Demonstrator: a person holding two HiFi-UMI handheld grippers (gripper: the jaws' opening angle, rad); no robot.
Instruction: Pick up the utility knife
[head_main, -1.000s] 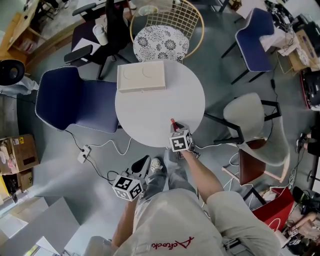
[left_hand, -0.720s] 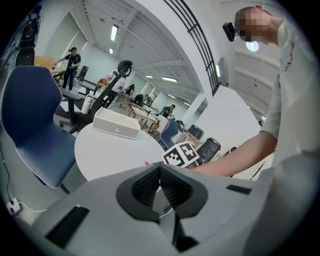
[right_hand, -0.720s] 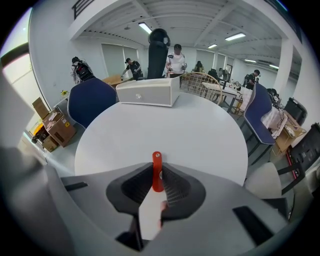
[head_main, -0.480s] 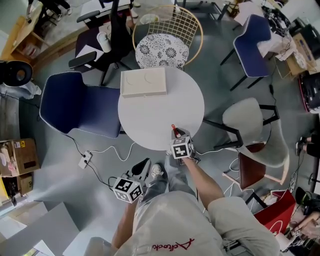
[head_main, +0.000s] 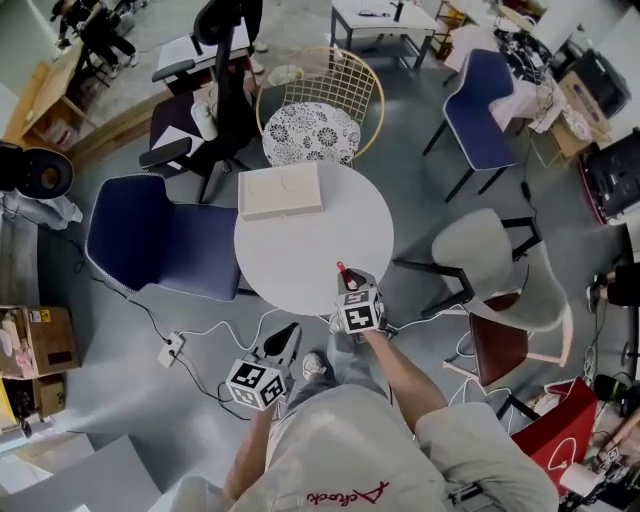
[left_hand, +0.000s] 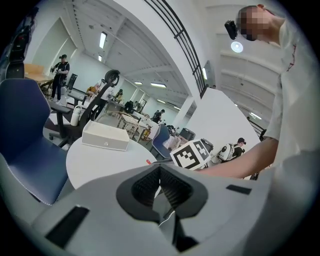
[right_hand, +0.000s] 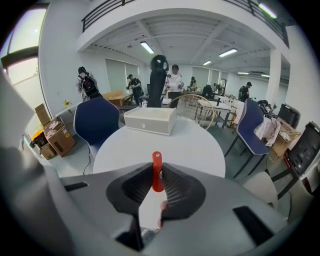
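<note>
The utility knife (right_hand: 157, 172) is a slim red-handled tool. It stands between the ribbed pads of my right gripper (right_hand: 157, 184), which is shut on it, its red end poking out above the jaws. In the head view the knife (head_main: 344, 272) hangs over the near edge of the round white table (head_main: 290, 255), with the right gripper (head_main: 348, 282) just behind it. My left gripper (head_main: 284, 342) is low beside the person's legs, off the table. Its pads (left_hand: 170, 187) meet with nothing between them.
A flat white box (head_main: 281, 191) lies at the table's far side. A dark blue chair (head_main: 160, 235) stands to the left, a wire chair (head_main: 318, 110) behind and a grey chair (head_main: 490, 260) to the right. Cables and a power strip (head_main: 168, 350) lie on the floor.
My right gripper has lifted upward with the knife held in it. The left gripper rose a little beside the person's legs.
</note>
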